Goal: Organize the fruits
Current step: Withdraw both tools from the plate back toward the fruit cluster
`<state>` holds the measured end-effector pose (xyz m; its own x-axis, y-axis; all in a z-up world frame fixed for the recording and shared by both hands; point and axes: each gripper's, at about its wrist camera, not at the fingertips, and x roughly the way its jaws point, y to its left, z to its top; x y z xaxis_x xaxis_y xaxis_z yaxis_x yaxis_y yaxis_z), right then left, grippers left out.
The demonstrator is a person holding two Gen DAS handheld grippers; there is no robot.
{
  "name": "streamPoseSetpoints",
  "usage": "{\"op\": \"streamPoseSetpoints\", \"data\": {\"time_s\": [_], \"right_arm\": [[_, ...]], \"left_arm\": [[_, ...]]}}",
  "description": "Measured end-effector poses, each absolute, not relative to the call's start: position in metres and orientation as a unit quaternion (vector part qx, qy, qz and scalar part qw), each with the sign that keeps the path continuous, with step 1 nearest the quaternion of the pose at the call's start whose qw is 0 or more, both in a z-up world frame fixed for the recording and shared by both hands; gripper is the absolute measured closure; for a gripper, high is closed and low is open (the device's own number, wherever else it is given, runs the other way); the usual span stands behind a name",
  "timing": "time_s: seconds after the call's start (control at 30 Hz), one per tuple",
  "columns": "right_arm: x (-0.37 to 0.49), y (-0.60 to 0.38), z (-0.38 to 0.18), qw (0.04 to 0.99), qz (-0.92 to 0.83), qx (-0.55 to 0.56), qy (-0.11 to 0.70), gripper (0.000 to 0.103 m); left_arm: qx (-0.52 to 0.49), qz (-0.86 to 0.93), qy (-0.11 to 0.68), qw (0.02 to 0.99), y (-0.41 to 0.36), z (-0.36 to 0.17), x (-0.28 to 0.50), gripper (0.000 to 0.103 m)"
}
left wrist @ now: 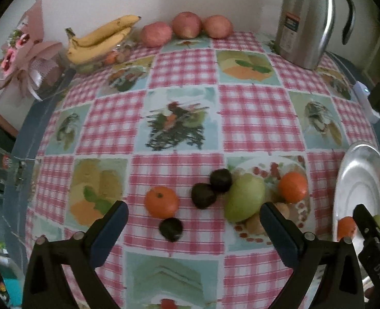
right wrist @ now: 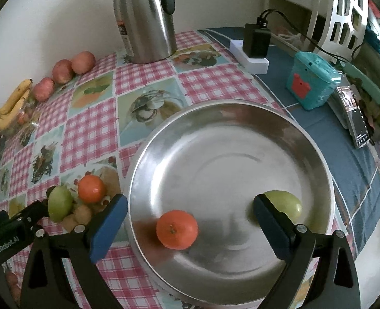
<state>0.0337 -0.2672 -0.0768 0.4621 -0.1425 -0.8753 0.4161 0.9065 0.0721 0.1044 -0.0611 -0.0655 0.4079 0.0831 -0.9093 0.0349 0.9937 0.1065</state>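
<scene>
My left gripper [left wrist: 192, 213] hangs open over the checked tablecloth. Just beyond its fingertips lie an orange [left wrist: 161, 202], three dark round fruits [left wrist: 203, 195], a green pear [left wrist: 244, 198] and a second orange [left wrist: 292, 186]. My right gripper [right wrist: 190, 207] is open above the steel plate [right wrist: 241, 134], with nothing between its fingers. In the plate rest an orange [right wrist: 177, 229] and a green fruit [right wrist: 287, 204], the latter partly behind the right finger. The table's pear [right wrist: 60, 203] and orange [right wrist: 91, 188] lie left of the plate.
A steel thermos [left wrist: 308, 18] stands at the back right. Three apples [left wrist: 187, 24], bananas [left wrist: 99, 38] and a pink bouquet [left wrist: 22, 51] line the back wall. Right of the plate are a power strip with adapter [right wrist: 254, 49], a teal box [right wrist: 310, 79] and a phone [right wrist: 354, 118].
</scene>
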Motion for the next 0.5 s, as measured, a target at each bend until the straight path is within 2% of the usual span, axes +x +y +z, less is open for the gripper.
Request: {"op": "streamPoseSetpoints", "data": {"time_s": [0.5], "right_arm": [[0.042, -0.243, -0.070, 0.849, -0.121, 0.138, 0.495, 0.005]], "left_arm": [[0.033, 0.052, 0.528, 0.847, 0.001, -0.049, 0.115, 0.000]]}}
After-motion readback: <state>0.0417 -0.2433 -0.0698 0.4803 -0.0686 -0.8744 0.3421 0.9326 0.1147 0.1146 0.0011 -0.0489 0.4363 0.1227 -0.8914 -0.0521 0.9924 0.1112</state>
